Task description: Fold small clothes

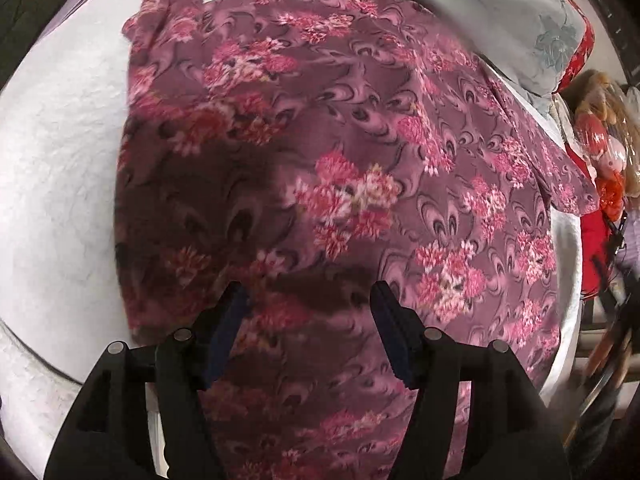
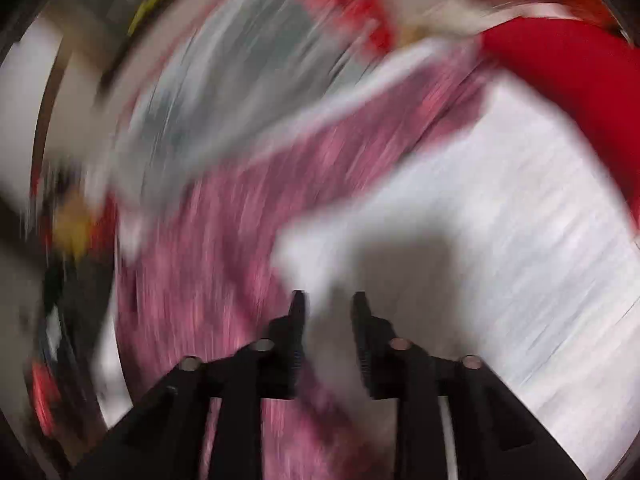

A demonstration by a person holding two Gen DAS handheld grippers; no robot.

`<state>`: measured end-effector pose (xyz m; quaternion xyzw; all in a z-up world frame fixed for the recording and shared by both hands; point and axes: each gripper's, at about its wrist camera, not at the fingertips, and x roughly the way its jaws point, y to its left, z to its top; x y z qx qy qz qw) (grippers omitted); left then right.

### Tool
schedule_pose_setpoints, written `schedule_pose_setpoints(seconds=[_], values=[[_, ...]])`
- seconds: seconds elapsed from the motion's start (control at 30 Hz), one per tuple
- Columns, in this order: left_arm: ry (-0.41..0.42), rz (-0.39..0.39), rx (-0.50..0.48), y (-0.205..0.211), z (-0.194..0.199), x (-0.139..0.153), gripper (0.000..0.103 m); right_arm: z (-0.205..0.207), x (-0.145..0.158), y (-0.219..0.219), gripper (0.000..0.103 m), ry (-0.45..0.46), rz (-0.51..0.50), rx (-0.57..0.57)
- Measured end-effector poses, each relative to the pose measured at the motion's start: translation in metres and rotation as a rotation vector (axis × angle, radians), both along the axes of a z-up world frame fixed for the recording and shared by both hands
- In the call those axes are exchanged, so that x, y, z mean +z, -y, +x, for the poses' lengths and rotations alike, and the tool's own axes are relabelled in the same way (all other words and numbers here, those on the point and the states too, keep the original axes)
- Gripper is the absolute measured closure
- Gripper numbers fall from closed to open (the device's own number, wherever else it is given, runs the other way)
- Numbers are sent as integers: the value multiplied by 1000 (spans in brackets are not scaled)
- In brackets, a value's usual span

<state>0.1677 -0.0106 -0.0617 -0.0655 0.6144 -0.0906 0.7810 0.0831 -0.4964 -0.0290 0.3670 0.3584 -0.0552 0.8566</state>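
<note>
The left tool [image 1: 310, 300] points forward and down over the floral garment [image 1: 340, 152], fingers spread wide and gripping nothing; the garment lies flat on the white bed [image 1: 60, 160], extending ahead and beneath the fingers. The right tool [image 2: 329, 300], in a heavily blurred view, has its fingers partly apart and empty over the white bed [image 2: 500, 220], with the garment [image 2: 208, 272] ahead and to its left.

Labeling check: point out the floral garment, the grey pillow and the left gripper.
floral garment [image 1: 352, 184], left wrist view, on its flower cluster.
grey pillow [image 1: 520, 8], left wrist view, on its patterned face.
left gripper [image 1: 310, 300], left wrist view, between open fingertips.
</note>
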Motion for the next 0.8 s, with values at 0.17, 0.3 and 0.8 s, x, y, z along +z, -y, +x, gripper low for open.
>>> schedule_pose_setpoints(seconds=[0.17, 0.3, 0.8], values=[[24, -82, 11, 5, 12, 8, 39, 52, -29, 78, 37, -28, 271, -191], [35, -121, 3, 16, 29, 24, 40, 94, -48, 96, 44, -88, 351, -277], [81, -142, 86, 24, 94, 10, 37, 54, -54, 173, 61, -47, 190, -457]])
